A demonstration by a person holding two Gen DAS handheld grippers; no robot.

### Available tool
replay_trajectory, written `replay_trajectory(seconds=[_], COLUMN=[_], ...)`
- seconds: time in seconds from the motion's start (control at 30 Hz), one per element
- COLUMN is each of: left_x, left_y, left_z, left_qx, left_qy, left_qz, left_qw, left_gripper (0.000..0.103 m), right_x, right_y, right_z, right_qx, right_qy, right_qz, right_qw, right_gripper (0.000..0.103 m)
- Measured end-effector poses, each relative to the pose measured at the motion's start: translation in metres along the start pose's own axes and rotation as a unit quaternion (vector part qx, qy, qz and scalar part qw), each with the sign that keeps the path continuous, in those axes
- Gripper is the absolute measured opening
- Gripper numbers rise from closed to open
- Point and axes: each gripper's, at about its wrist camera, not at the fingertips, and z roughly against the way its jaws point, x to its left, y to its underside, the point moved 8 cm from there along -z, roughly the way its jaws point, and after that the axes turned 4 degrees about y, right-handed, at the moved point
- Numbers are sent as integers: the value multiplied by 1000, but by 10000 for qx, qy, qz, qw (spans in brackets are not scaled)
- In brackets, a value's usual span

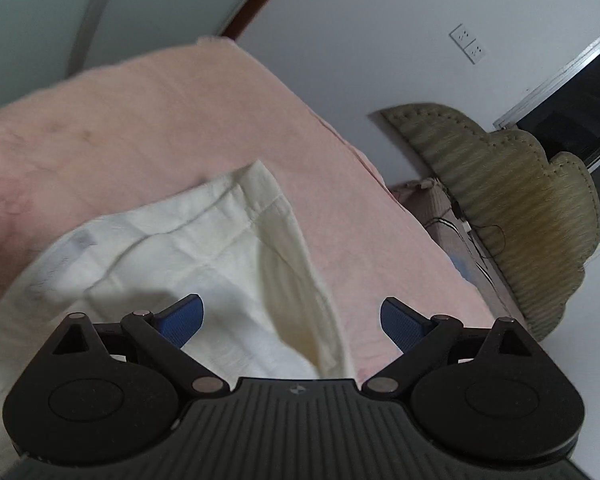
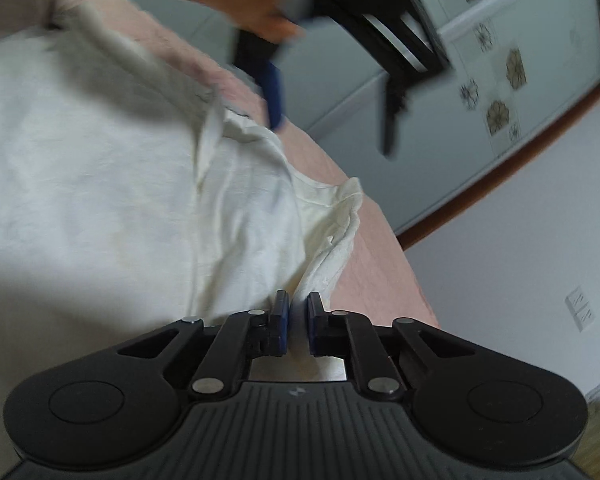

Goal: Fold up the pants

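Right gripper (image 2: 298, 322) pinched a fold of the pants (image 2: 120, 184) between nearly closed blue pads; left gripper (image 1: 292, 322) hung with jaws wide apart above the cloth, gripping nothing; the cream pants lay spread on a pink sheet (image 1: 148, 120); in the right view the left gripper (image 2: 274, 96) hovered blurred by the pants' far edge; a tan cushion (image 1: 512, 208) leaned on the white wall (image 1: 380, 40).
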Motion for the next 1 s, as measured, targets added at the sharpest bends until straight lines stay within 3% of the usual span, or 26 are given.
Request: replay_trajectory(seconds=[0.2, 0.3, 0.33, 0.4, 0.43, 0.5, 0.67, 0.8, 1.0], left_x=[3, 11, 14, 17, 19, 19, -4, -12, -10], left_y=[-20, -28, -30, -32, -30, -26, -8, 17, 58], left_z=[-49, -66, -70, -79, -82, -76, -20, 35, 94], left_qx=[357, 304, 291, 335, 426, 306, -362, -654, -969], left_qy=[26, -297, -400, -553, -605, -589, -429, -122, -20], left_qz=[571, 696, 706, 686, 678, 636, -96, -356, -703], left_qw=[9977, 9967, 9963, 9955, 9950, 9958, 9984, 9972, 9928], left_gripper=[93, 83, 73, 44, 16, 2, 1, 1, 2], right_x=[25, 30, 29, 28, 28, 26, 12, -6, -36], right_y=[4, 5, 5, 7, 7, 4, 10, 29, 64], right_z=[4, 4, 4, 4, 4, 3, 9, 21, 47], right_qx=[-115, -114, -112, -83, -68, -57, 121, 455, 995], right_qy=[29, 16, 19, 22, 33, 127, 583, 949, 1251], right_qz=[435, 368, 325, 233, 188, 87, 65, -69, -764], right_qw=[9990, 9993, 9994, 9997, 9998, 9999, 9982, 9944, 9842], right_gripper=[9, 9, 9, 9, 9, 8, 10, 28, 28])
